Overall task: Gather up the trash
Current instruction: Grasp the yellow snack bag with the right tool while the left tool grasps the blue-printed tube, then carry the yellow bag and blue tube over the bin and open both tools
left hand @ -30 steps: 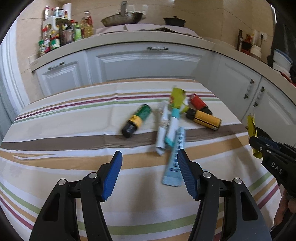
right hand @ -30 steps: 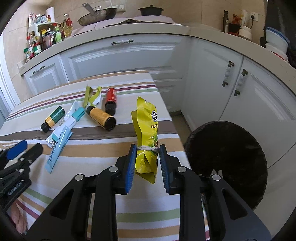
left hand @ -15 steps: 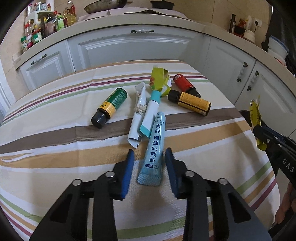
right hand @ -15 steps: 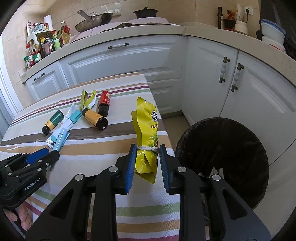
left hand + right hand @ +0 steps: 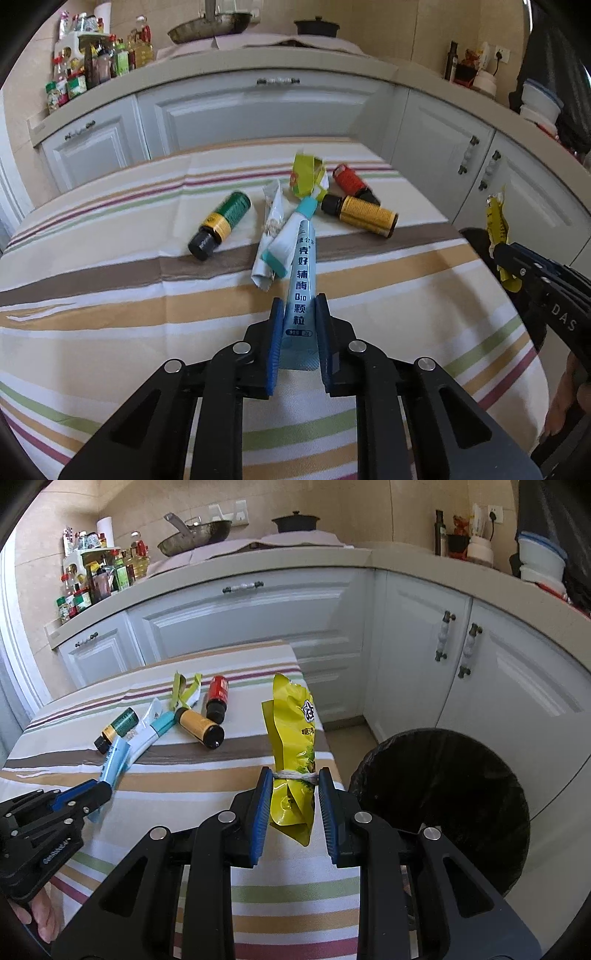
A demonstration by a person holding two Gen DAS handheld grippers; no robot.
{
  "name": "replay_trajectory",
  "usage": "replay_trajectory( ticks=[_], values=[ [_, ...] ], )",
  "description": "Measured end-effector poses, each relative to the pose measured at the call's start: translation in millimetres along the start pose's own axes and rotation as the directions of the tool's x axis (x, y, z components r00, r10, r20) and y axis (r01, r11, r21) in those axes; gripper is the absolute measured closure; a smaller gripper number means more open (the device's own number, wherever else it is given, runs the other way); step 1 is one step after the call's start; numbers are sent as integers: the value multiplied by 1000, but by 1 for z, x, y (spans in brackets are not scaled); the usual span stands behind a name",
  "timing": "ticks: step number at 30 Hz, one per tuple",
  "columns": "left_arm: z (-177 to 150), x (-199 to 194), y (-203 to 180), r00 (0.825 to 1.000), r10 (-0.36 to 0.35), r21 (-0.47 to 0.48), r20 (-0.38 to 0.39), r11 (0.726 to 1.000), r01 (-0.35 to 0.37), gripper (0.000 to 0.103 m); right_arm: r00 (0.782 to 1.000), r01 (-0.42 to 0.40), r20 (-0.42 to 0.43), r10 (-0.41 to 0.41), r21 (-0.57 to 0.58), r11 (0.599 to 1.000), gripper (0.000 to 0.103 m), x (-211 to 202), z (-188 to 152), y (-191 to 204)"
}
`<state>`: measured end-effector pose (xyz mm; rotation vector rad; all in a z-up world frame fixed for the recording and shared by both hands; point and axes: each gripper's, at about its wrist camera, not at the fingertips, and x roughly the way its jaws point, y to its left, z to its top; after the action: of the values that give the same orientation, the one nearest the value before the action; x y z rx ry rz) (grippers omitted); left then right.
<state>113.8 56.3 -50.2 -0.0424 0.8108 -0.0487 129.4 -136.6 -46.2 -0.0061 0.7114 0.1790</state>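
Here my left gripper point(image 5: 299, 332) is clamped on the near end of the blue sachet point(image 5: 303, 284), whose long axis runs away from me toward the pile of bottles and wrappers mid-table. Further right, my right gripper point(image 5: 291, 799) pinches the yellow snack bag point(image 5: 293, 746) upright over the table's right edge point(image 5: 328, 746). The black bin point(image 5: 443, 812) stands just beyond that edge, nearer my right hand, with nothing between.

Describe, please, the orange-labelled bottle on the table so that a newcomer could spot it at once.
Start at the striped tablecloth and find the cluster of litter near its far right side. There, three small bottles lie on their sides; the orange-labelled bottle is nearest the table's right edge, just in front of the red bottle. Unlike the green bottle, its whole body is golden orange.
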Motion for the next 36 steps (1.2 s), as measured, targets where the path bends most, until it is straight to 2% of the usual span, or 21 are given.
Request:
replay_trajectory(
  ticks=[10, 23, 30, 36],
  values=[
    [21, -31, -20, 991, -45, 18, 124, 999, 43, 85, 995, 69, 77, -70, 12, 998, 78, -30, 10, -22],
    [40, -33, -100, 968, -180, 122, 173, 979, 160, 85, 974, 185, 116, -195, 91, 979, 78, -58, 6, -80],
    [42, -29, -142, 960, -206, 191, 190, 967, 170, 85, 960, 230, 131, -247, 130, 964, 78, -66, 3, -111],
    [46, -21, -171, 956, -224, 215, 187, 959, 183, 85, 949, 260, 140, -283, 167, 951, 78, -65, 2, -137]
  ],
)
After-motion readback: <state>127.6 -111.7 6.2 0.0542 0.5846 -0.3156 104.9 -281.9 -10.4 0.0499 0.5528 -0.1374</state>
